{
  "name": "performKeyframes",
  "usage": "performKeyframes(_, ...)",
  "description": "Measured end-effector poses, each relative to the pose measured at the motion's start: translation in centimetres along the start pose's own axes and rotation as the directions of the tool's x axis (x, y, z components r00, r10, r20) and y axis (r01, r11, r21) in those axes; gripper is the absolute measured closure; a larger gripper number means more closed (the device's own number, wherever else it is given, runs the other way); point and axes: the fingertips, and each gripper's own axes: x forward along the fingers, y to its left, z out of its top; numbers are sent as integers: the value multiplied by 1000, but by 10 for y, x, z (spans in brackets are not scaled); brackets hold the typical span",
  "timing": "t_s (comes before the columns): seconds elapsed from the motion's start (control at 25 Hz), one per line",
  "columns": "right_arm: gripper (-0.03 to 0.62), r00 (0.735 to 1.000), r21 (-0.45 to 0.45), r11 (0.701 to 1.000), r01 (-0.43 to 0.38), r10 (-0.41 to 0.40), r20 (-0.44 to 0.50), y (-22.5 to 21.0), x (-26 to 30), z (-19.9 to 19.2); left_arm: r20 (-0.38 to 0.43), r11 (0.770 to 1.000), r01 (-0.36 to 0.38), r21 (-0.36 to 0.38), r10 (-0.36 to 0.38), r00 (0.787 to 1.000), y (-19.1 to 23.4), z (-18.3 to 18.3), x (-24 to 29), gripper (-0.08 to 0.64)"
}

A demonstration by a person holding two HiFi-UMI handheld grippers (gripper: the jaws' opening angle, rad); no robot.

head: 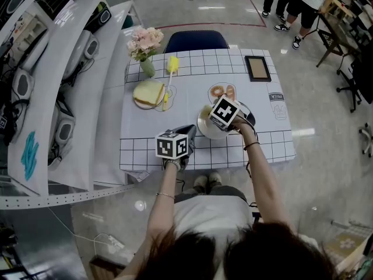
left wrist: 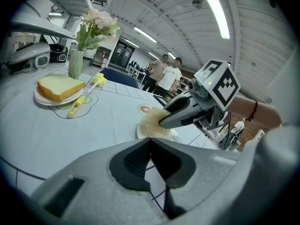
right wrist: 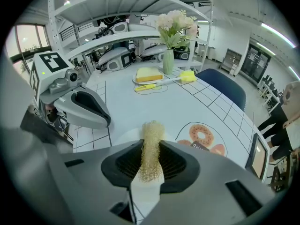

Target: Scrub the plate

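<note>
Plate (head: 203,125), white, sits near the front edge of the tabletop (head: 192,83), right under the R gripper (right wrist: 151,150). R fingers are pinching a yellow net scrubber (right wrist: 152,134); it pokes out btw them & its end is down on the plate. L gripper (left wrist: 150,142) is just beside the plate, on its left, at the front edge. Its fingers are pressed together w/ nothing in them. Far back: bread (head: 148,91) on a dish, yellow brush (head: 172,65), flower vase (head: 147,66).
</note>
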Motion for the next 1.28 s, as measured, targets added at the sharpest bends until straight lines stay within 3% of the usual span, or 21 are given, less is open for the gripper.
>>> performKeyframes(1.28,499,998,80,996,43,-39,-57,-11,-15,-49,-30,998,57,28,-56,998,-19,-2,15,549)
